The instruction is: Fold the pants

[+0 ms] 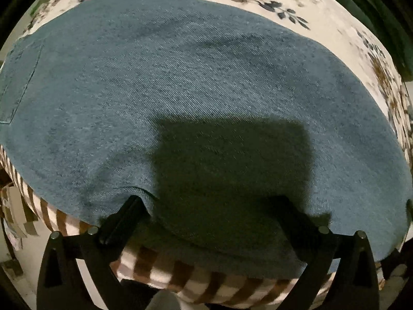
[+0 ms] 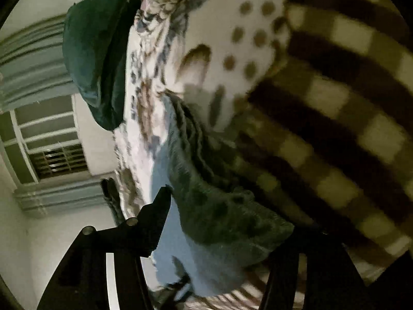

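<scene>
The pants [image 1: 196,77] are blue denim with a fine diagonal weave, and a back pocket [image 1: 18,82] at their left edge is outlined in paler stitching. A dark, squarish shadow [image 1: 229,160] lies across their near part. The sheet [image 1: 322,25] under them is cream, printed with brown and grey-blue flowers and leaves. Its hanging border [image 1: 211,281] is checked in brown and white. Both grippers, left [image 1: 214,222] and right [image 2: 227,227], are black. In the right view a cream cloth [image 2: 242,51] carries brown dots, beside a dark brown and cream check [image 2: 348,103]. A pillow [image 2: 95,56] is dark green. The wall [image 2: 38,232] is white, the curtain [image 2: 33,64] pale grey.
</scene>
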`<state>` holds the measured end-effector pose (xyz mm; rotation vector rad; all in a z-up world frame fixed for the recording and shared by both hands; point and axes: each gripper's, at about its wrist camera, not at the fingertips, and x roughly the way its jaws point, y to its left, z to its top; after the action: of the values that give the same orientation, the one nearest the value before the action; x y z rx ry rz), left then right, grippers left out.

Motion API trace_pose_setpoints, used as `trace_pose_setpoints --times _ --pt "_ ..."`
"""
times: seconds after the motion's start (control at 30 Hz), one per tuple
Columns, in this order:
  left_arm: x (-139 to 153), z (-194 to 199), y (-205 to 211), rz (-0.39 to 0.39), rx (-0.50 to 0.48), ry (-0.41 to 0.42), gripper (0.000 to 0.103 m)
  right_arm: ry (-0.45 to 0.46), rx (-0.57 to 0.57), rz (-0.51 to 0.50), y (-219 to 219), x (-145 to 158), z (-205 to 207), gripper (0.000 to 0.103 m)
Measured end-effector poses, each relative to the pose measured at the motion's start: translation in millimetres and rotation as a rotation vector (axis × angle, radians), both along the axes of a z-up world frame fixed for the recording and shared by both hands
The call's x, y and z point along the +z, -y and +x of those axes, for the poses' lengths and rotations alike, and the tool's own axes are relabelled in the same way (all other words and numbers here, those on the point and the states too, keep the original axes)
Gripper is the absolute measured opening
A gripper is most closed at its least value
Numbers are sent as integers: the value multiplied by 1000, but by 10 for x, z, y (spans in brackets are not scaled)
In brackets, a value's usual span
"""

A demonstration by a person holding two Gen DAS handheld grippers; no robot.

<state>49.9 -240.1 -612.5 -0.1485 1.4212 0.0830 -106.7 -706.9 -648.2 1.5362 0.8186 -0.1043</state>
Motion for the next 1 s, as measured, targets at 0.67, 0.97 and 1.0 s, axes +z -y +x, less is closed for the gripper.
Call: trace_pose_setpoints --times 0.67,0.97,1.0 --pt "317 513 -210 -72 15 -76 103 -96 -20 -221 -321 446 212 21" --pt "1059 579 -1037 -131 119 5 103 26 231 -543 -1508 2001 827 20" --pt "1070 550 -1205 -133 134 16 103 38 263 -569 -1710 2106 867 20"
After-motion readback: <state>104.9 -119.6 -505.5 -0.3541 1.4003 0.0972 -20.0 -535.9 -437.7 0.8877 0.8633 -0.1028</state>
